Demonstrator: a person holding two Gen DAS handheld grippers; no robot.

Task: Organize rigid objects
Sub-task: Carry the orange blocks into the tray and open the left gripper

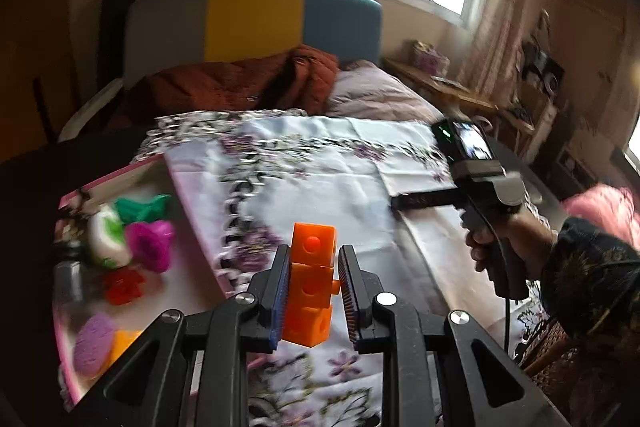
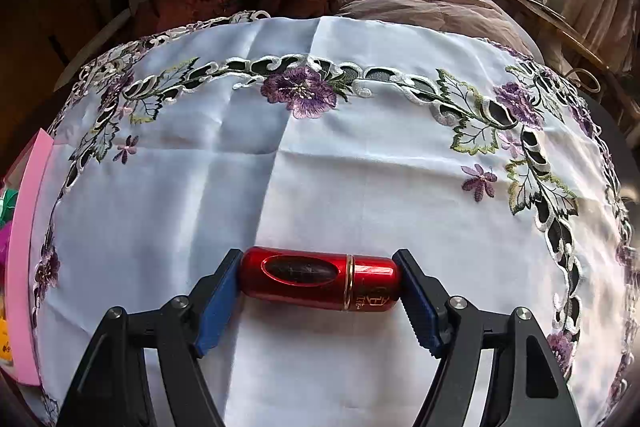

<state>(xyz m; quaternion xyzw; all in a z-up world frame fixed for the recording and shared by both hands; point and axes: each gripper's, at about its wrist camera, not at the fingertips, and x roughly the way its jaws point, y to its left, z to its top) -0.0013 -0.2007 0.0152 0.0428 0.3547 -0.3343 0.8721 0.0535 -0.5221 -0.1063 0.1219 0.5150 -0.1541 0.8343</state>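
The left gripper (image 1: 314, 287) is clamped on a stack of orange linking cubes (image 1: 310, 287), held in the air just right of the pink-rimmed tray (image 1: 116, 179), which already holds a magenta toy (image 1: 150, 245), a green toy (image 1: 140, 207) and a red piece (image 1: 122, 285). The right gripper (image 2: 318, 297) spans a red metal canister (image 2: 320, 278) lying on the embroidered tablecloth (image 2: 320, 167), well right of the tray, pads at both its ends. The sorting looks well along; next, I judge, the cubes must travel left over the rim and be let go, then the canister.
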